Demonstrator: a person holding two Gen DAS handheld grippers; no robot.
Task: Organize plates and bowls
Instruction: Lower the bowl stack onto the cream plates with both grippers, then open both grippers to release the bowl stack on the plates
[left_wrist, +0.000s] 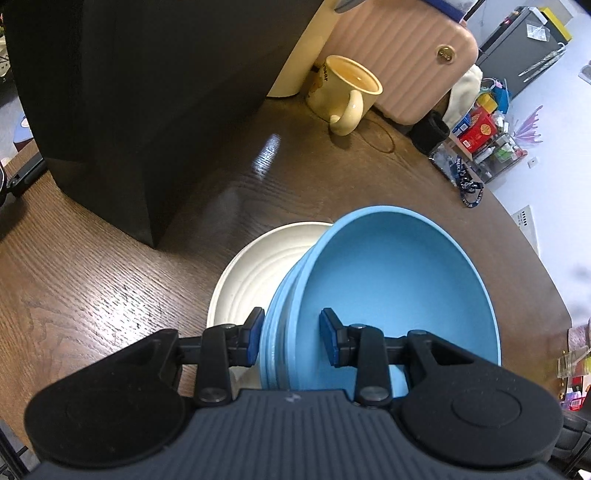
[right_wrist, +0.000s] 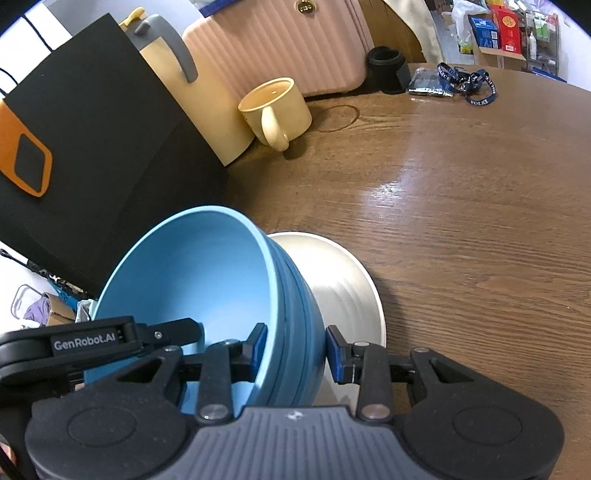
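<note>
On the dark wood-grain table (left_wrist: 110, 280), the left gripper (left_wrist: 291, 338) and right gripper (right_wrist: 295, 350) each clamp a wall of the sky-blue ribbed plastic bowl (left_wrist: 399, 288) above the cream ridged plate (left_wrist: 255, 266); lower evenly, centred.

bowl (left_wrist: 399, 288) apparently above the plate (left_wrist: 255, 266); mug (left_wrist: 343, 92) behind them on the table (left_wrist: 110, 266).

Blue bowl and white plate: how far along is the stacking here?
Nothing is finished. In hand: the left gripper and right gripper each straddle the rim of the blue bowl, holding it tilted above the white plate. Left: set it down on the plate and release.
</note>
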